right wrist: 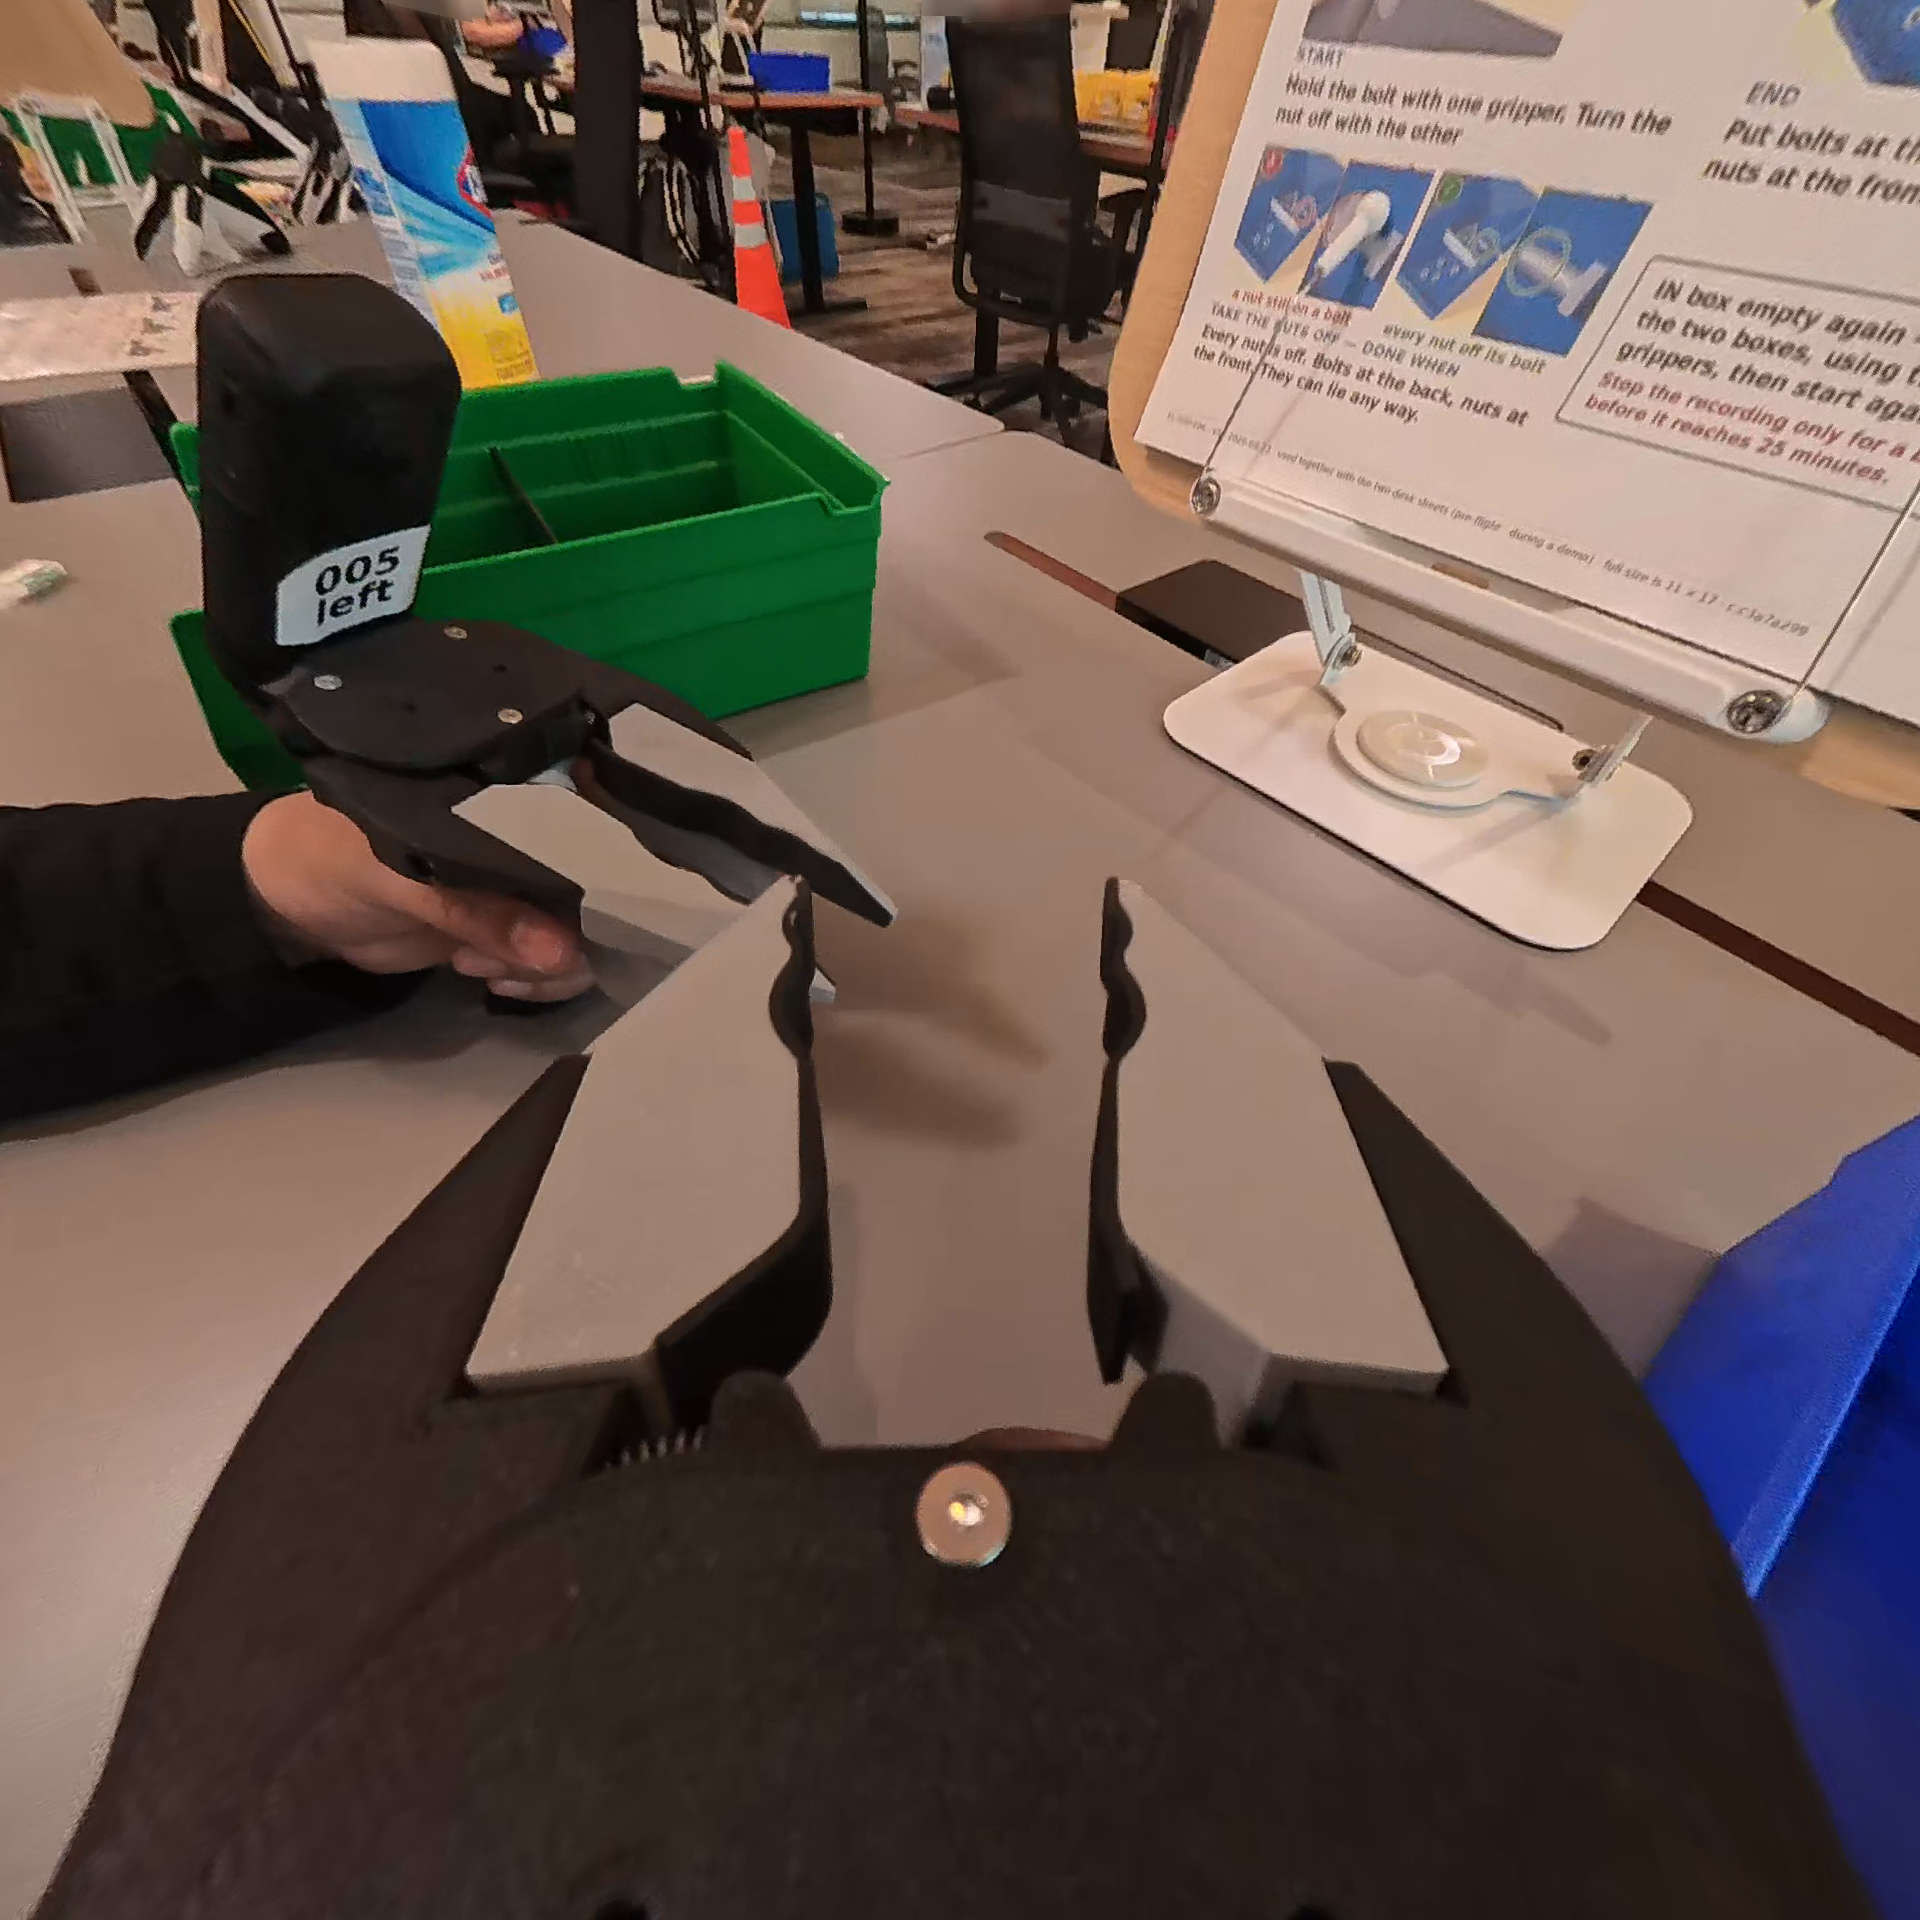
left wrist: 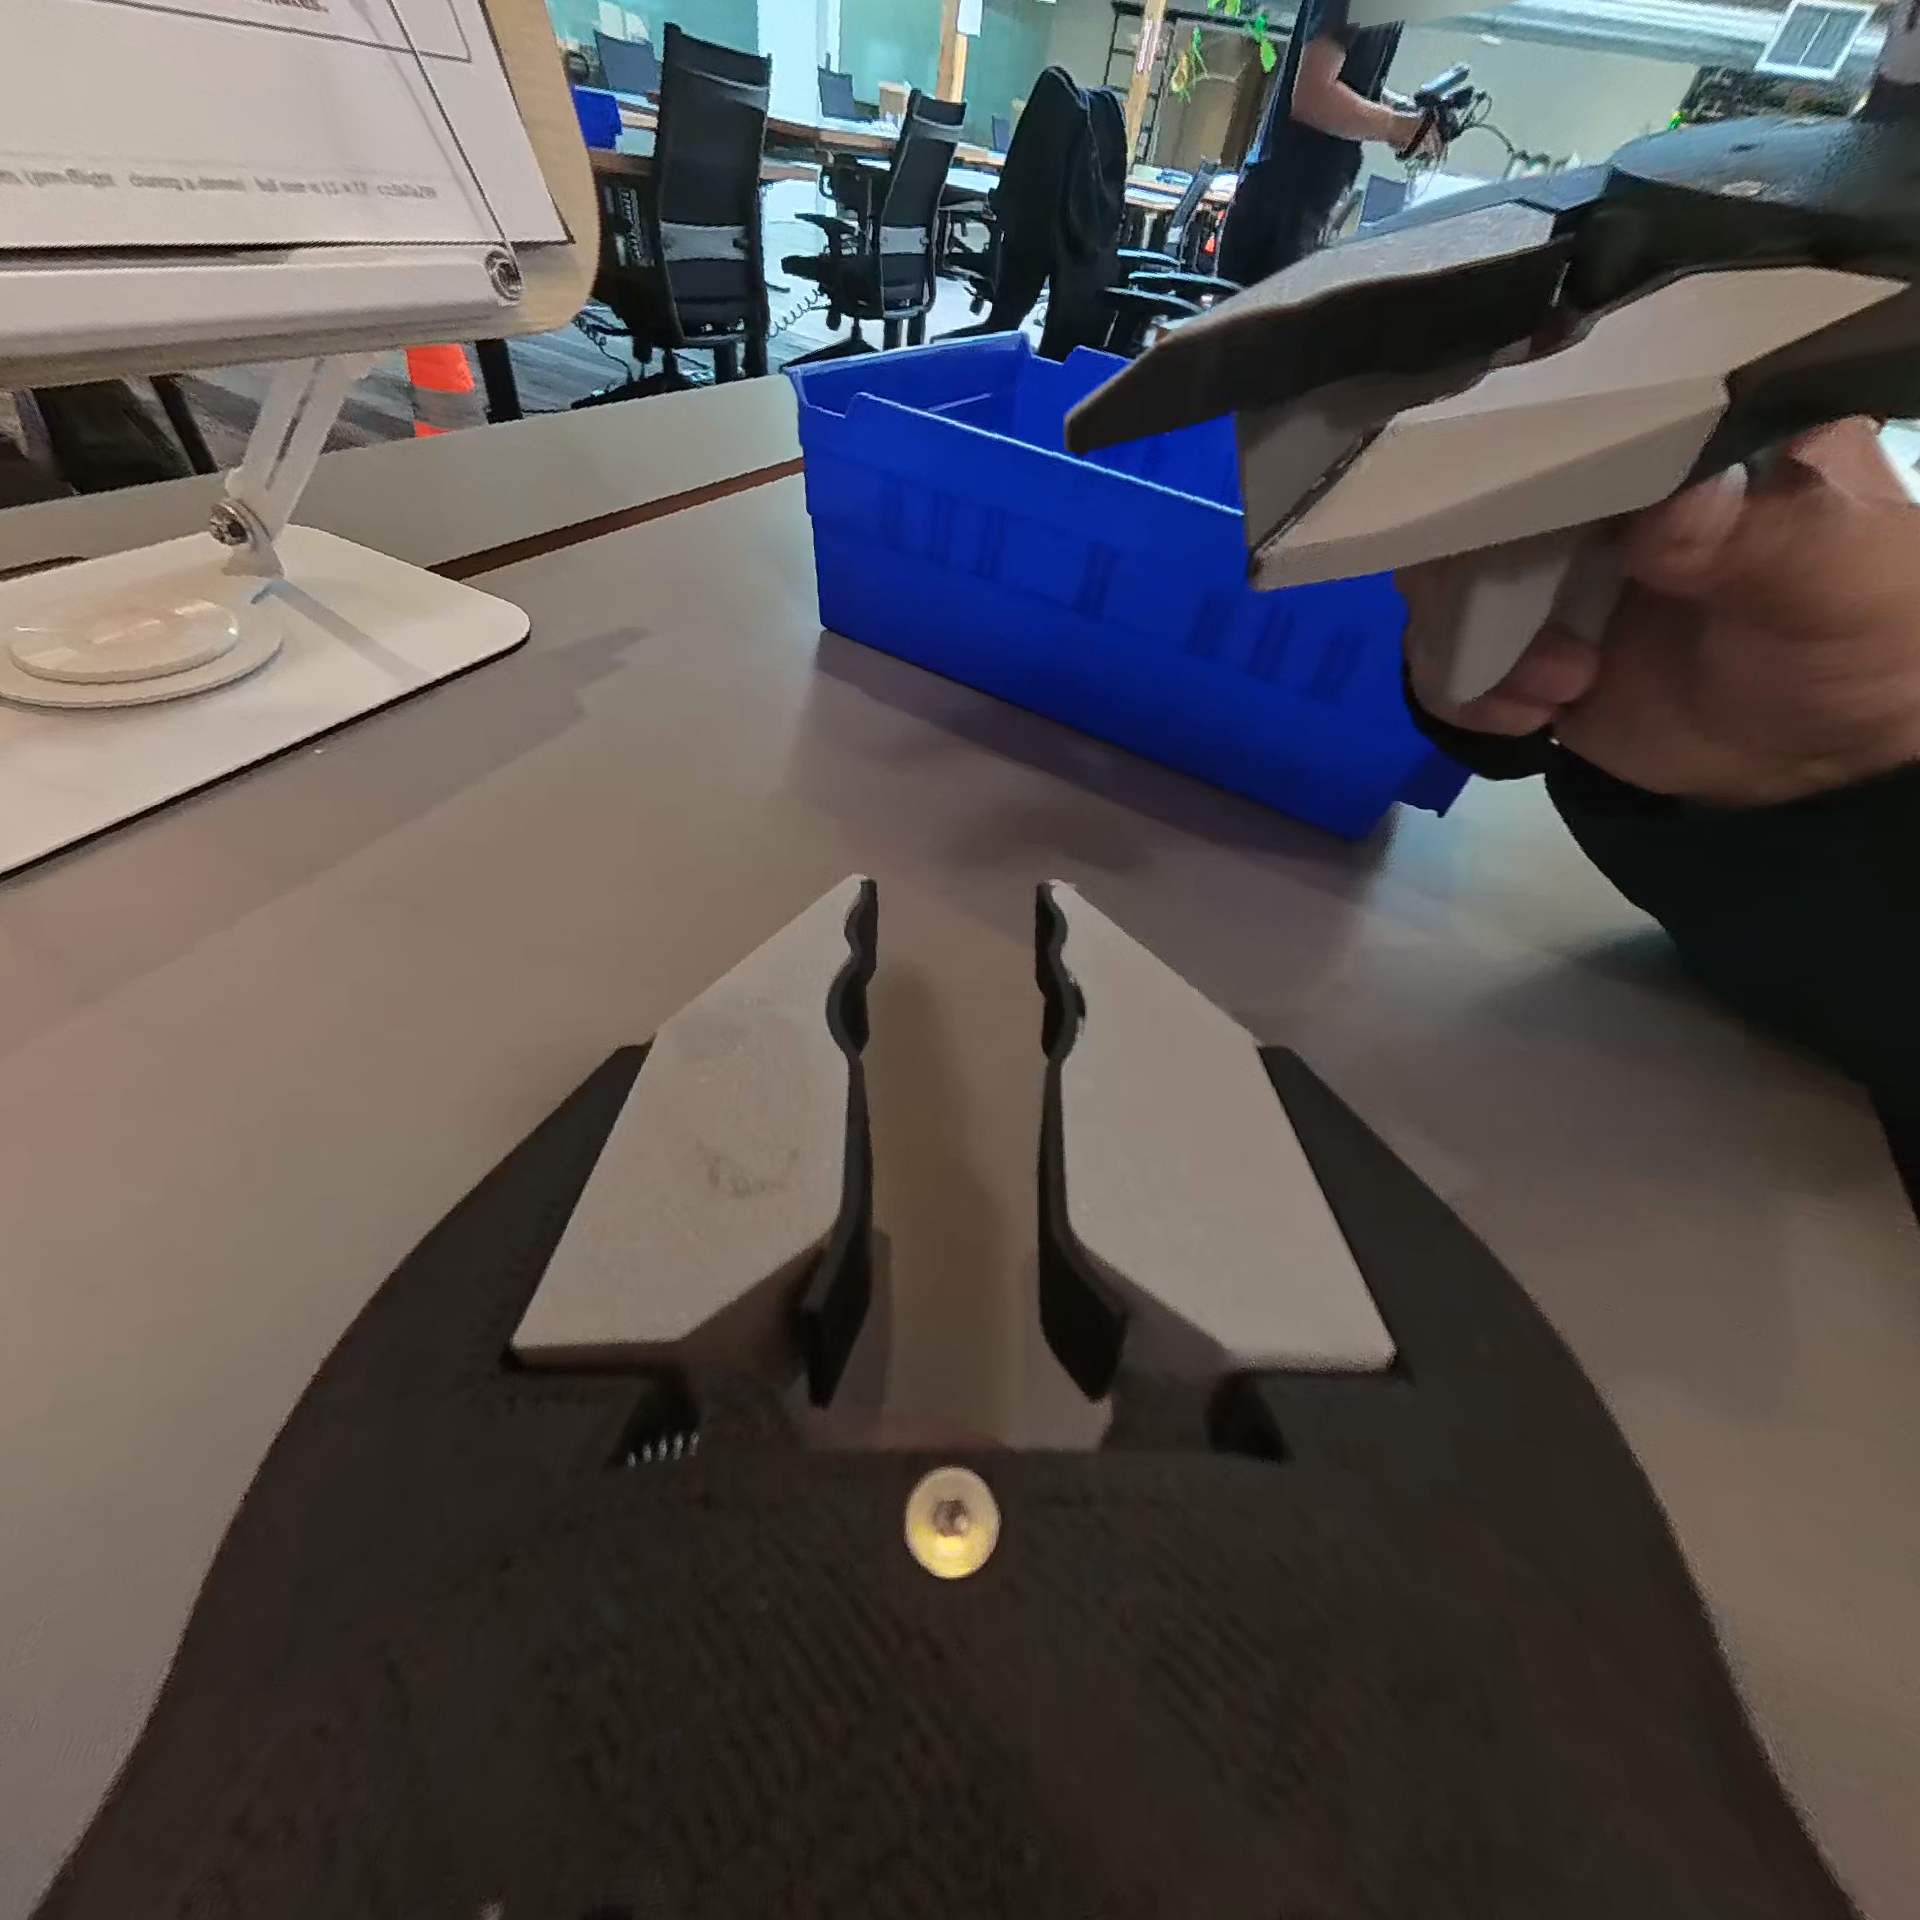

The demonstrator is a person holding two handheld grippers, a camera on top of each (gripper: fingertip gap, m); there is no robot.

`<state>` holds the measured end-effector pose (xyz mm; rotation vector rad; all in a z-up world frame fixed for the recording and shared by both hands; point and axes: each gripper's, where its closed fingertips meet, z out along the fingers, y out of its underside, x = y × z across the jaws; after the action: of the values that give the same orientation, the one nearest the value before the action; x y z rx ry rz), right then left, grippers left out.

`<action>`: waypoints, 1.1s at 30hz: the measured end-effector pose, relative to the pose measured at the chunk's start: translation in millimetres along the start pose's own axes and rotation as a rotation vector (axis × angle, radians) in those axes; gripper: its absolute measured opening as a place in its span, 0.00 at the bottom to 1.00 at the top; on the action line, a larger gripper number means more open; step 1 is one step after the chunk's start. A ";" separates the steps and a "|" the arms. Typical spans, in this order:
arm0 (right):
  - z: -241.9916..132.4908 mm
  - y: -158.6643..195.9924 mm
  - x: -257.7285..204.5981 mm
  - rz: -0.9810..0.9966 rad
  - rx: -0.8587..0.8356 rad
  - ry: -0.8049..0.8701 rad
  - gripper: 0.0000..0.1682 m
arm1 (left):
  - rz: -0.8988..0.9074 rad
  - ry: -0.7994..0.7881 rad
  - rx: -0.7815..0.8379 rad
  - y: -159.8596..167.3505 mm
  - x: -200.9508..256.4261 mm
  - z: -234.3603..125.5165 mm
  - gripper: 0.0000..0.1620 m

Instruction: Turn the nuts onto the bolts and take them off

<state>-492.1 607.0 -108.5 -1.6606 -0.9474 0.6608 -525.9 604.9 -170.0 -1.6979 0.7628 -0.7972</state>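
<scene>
Left wrist view looks low across the wide grey table [left wrist: 623, 935], where the left tongs [left wrist: 956, 904], grey-faced fingers on a black body, stand spread with only bare tabletop between them. Beyond sits the deep blue plastic bin [left wrist: 1091, 623], and the right tongs [left wrist: 1164, 488] hover over its near wall, tips apart and pinching nothing, held by a hand [left wrist: 1745, 665] in a black sleeve. Right wrist view shows the green plastic divided bin [right wrist: 665, 540] farther back on the table, its visible compartments holding nothing that can be made out. A white instruction sheet on a white metal stand [right wrist: 1455, 769] stands to the right. No nuts or bolts can be seen in either view; the inside of the blue bin is mostly hidden. Behind the green bin stands a blue-and-yellow wipes canister [right wrist: 436, 229].
</scene>
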 end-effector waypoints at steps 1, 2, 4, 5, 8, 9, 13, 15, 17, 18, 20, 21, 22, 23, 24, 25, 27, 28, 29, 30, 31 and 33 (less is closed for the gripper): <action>0.6 0.0 -2.3 -0.007 0.003 -0.008 0.31 | 0.012 -0.001 0.001 -0.1 1.3 -0.1 0.17; 2.0 1.7 -4.3 -0.014 -0.003 -0.013 0.31 | 0.023 -0.001 -0.001 0.3 3.0 -0.3 0.17; 5.2 7.4 -5.0 -0.043 -0.028 0.005 0.32 | 0.039 -0.006 -0.014 2.6 6.3 0.1 0.17; 6.4 10.2 -4.7 -0.068 -0.043 0.020 0.32 | 0.042 -0.003 -0.024 4.4 9.3 0.5 0.17; 11.9 13.3 -11.5 -0.131 -0.046 0.014 0.30 | 0.021 0.064 -0.070 12.1 25.8 3.1 0.18; 15.0 13.3 -17.0 -0.127 -0.034 -0.012 0.30 | 0.026 0.061 -0.075 13.1 27.6 3.7 0.18; 29.7 22.1 -21.6 -0.116 -0.021 -0.004 0.30 | 0.055 0.039 -0.058 11.9 32.0 1.3 0.17; 35.3 30.3 -14.4 -0.148 -0.046 0.056 0.31 | 0.030 0.045 -0.055 12.2 33.7 -0.4 0.17; 38.8 34.3 -12.3 -0.162 -0.049 0.074 0.31 | 0.013 0.030 -0.035 10.0 32.2 -3.4 0.16; 40.2 36.3 -11.3 -0.157 -0.051 0.078 0.30 | 0.009 0.021 -0.023 8.6 31.4 -5.2 0.16; 43.0 39.3 -10.2 -0.148 -0.051 0.077 0.30 | 0.002 0.013 -0.003 6.5 31.3 -8.5 0.16; 44.7 42.3 -9.7 -0.142 -0.061 0.073 0.30 | 0.001 0.007 0.006 5.6 30.8 -9.8 0.16; 45.9 44.4 -9.2 -0.133 -0.067 0.070 0.29 | 0.000 -0.002 0.011 5.0 29.8 -10.5 0.16; 46.9 46.2 -9.1 -0.123 -0.073 0.066 0.29 | 0.002 -0.011 0.019 4.1 28.8 -11.4 0.16; 47.5 47.6 -8.5 -0.115 -0.077 0.065 0.29 | 0.003 -0.018 0.022 3.7 28.1 -11.9 0.16; 47.3 47.1 -6.8 -0.111 -0.071 0.075 0.28 | 0.001 -0.026 0.021 3.9 27.2 -12.2 0.16; 45.7 43.4 -4.2 -0.111 -0.045 0.090 0.28 | -0.007 -0.028 0.006 6.3 27.0 -12.8 0.16; 45.2 43.2 -3.1 -0.107 -0.047 0.092 0.28 | -0.010 -0.030 0.000 7.5 27.0 -13.1 0.16; 44.4 42.8 -1.3 -0.103 -0.045 0.099 0.28 | -0.009 -0.038 0.000 7.4 26.2 -13.5 0.16; 43.8 42.0 0.3 -0.100 -0.038 0.106 0.28 | -0.004 -0.043 0.004 7.0 26.0 -13.8 0.16; 43.7 42.3 1.1 -0.095 -0.038 0.105 0.29 | 0.000 -0.043 0.004 7.0 26.4 -13.9 0.16; 44.3 44.1 1.8 -0.083 -0.044 0.103 0.29 | 0.008 -0.049 0.003 7.1 26.6 -13.7 0.16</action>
<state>-515.5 626.1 -163.3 -1.6684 -0.9572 0.4974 -522.5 574.3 -170.3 -1.7049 0.7339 -0.7478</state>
